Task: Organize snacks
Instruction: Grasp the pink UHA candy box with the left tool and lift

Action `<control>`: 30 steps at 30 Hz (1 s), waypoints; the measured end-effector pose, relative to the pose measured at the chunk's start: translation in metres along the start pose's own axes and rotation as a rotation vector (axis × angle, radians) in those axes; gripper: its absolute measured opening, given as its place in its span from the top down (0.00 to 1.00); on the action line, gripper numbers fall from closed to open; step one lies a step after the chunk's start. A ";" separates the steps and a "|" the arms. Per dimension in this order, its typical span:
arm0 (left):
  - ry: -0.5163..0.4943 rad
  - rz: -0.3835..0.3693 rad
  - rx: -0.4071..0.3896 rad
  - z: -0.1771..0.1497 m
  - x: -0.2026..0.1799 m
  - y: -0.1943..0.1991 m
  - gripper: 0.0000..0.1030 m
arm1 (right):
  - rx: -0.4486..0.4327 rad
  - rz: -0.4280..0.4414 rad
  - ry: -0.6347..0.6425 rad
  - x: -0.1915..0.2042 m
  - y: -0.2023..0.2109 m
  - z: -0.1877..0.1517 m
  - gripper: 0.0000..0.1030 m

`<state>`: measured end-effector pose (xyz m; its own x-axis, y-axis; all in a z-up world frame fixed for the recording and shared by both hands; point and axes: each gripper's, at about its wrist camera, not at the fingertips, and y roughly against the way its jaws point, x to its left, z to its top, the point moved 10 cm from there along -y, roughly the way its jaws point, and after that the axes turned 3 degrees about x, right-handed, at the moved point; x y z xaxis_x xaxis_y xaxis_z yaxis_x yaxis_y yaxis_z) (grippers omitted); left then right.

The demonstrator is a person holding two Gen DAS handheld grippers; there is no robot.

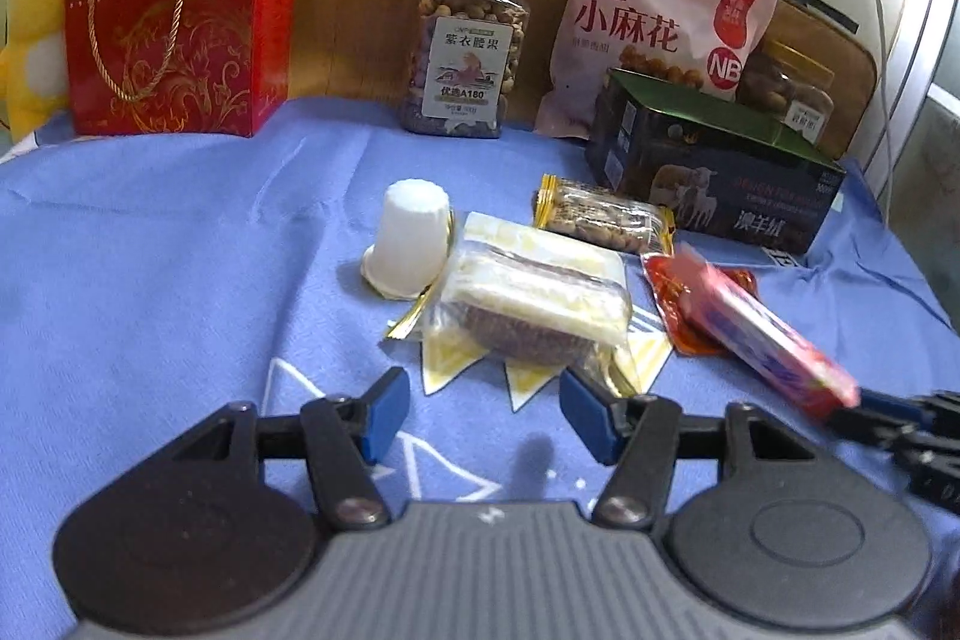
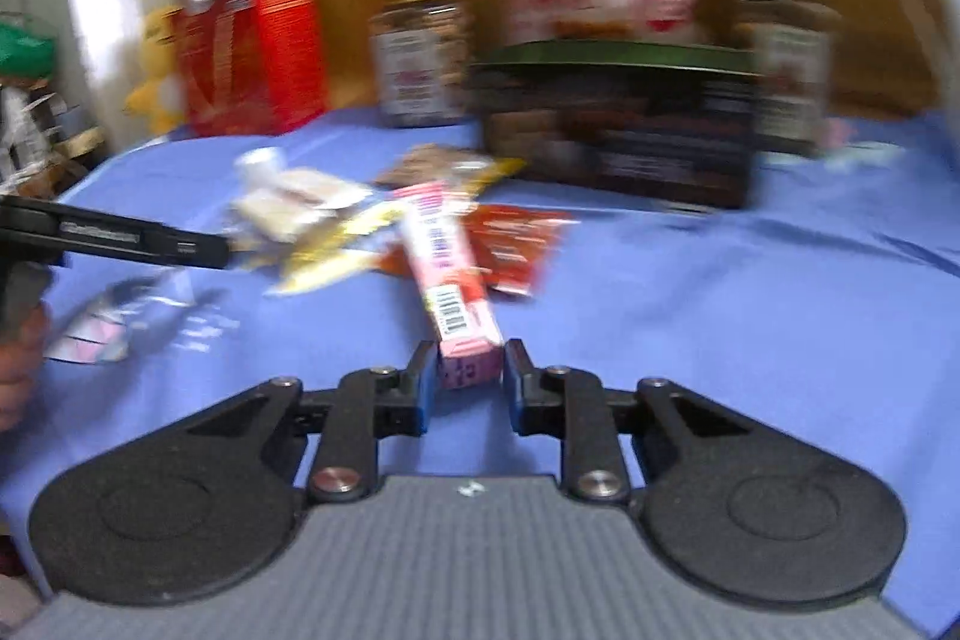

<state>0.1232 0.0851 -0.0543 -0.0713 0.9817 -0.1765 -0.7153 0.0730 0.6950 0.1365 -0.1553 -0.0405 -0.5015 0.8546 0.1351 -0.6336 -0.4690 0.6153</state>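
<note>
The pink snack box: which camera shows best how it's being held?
Right wrist view: the right gripper has its pads closed on the near end of the pink snack box, though blurred. Left wrist view shows the box's length sharper, its gripped end at the frame edge.

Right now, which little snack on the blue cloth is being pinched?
The long pink box: the right hand-held gripper squeezes its near end. The clear-wrapped cake and nut bar lie untouched.

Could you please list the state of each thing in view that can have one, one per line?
Left gripper: open, holding nothing.
Right gripper: shut on the long pink snack box.
Long pink snack box: gripped at one end.
White plastic cup: upside down, tilted.
Clear gold-lidded nut jar: upright, lid on.
Red gift box with cord handle: upright, closed.
Dark tin with green lid: closed.
</note>
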 end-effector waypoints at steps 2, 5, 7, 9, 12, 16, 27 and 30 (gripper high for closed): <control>-0.010 0.009 0.006 0.001 -0.005 -0.002 0.45 | -0.032 -0.112 -0.007 -0.023 0.009 -0.004 0.74; -0.030 0.035 0.024 0.002 -0.013 -0.006 0.45 | -0.076 -0.200 -0.054 -0.055 0.022 -0.008 0.73; -0.038 0.052 0.038 0.002 -0.018 -0.010 0.45 | -0.106 -0.168 -0.117 -0.068 0.029 -0.009 0.73; -0.046 0.069 0.048 0.002 -0.022 -0.013 0.45 | -0.123 -0.144 -0.143 -0.075 0.032 -0.009 0.65; -0.068 0.095 0.056 0.003 -0.029 -0.017 0.45 | -0.133 -0.088 -0.161 -0.074 0.032 -0.010 0.56; -0.086 0.126 0.075 0.003 -0.036 -0.022 0.46 | -0.123 -0.033 -0.152 -0.065 0.027 -0.011 0.51; -0.126 -0.068 0.064 0.010 -0.086 -0.015 0.45 | -0.081 0.015 0.021 -0.043 0.011 -0.003 0.46; -0.142 -0.114 0.080 0.008 -0.100 -0.020 0.45 | -0.064 0.024 0.038 -0.040 0.005 -0.003 0.46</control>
<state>0.1505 -0.0131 -0.0454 0.1097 0.9809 -0.1607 -0.6555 0.1930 0.7302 0.1521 -0.1925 -0.0455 -0.5381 0.8345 0.1187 -0.6567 -0.5034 0.5616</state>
